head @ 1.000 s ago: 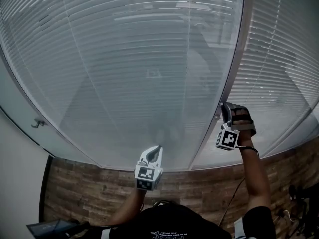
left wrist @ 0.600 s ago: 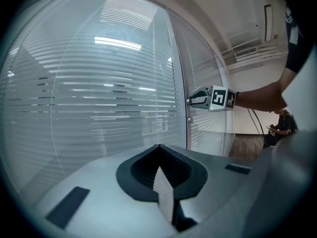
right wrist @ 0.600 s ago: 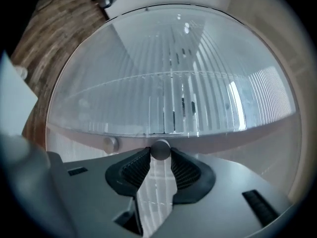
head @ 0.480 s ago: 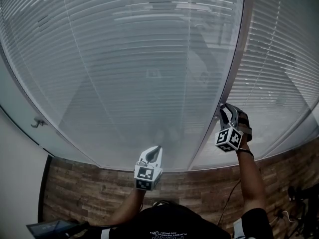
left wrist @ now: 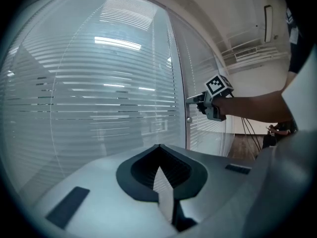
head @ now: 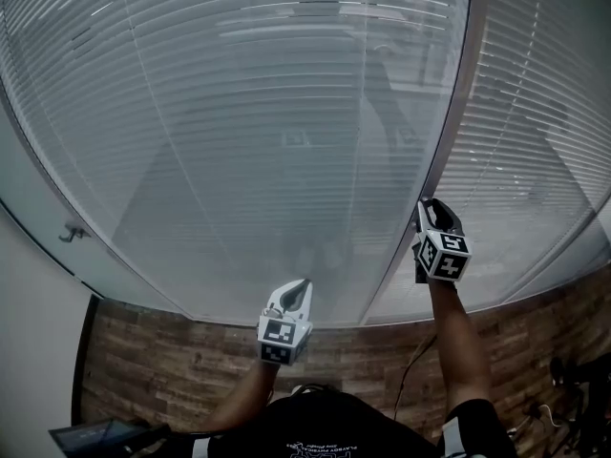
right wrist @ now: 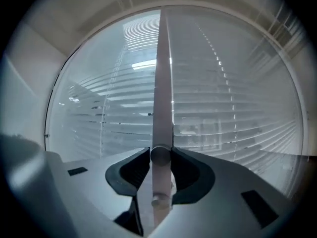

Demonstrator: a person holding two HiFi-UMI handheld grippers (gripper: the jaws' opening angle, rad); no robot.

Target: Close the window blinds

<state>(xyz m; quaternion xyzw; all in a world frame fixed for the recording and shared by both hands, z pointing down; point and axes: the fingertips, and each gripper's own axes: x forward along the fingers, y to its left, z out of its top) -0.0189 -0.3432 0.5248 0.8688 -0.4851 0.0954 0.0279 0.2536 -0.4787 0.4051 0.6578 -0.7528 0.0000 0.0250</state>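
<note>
Horizontal blinds (head: 267, 113) hang behind glass, split by a grey upright frame post (head: 449, 132). My right gripper (head: 425, 206) is up against that post. In the right gripper view a round knob (right wrist: 160, 155) on the post (right wrist: 162, 83) sits between the jaw tips, close to both, and the jaws are opening. A smaller second knob (right wrist: 157, 200) lies lower on the post. My left gripper (head: 299, 288) hangs lower and to the left, short of the glass, shut with nothing in it. From the left gripper view the right gripper (left wrist: 193, 100) shows at the post.
A small hook or handle (head: 69, 236) sits on the white wall (head: 38, 332) at the left. Wood flooring (head: 172, 370) runs below the window. A dark device (head: 91, 437) lies at the bottom left and cables (head: 420, 365) trail beside the right arm.
The right gripper has rolled about the knob, so its marker cube has swung from its left side up to the top. The forearm has shifted left. The left gripper has stayed put.
</note>
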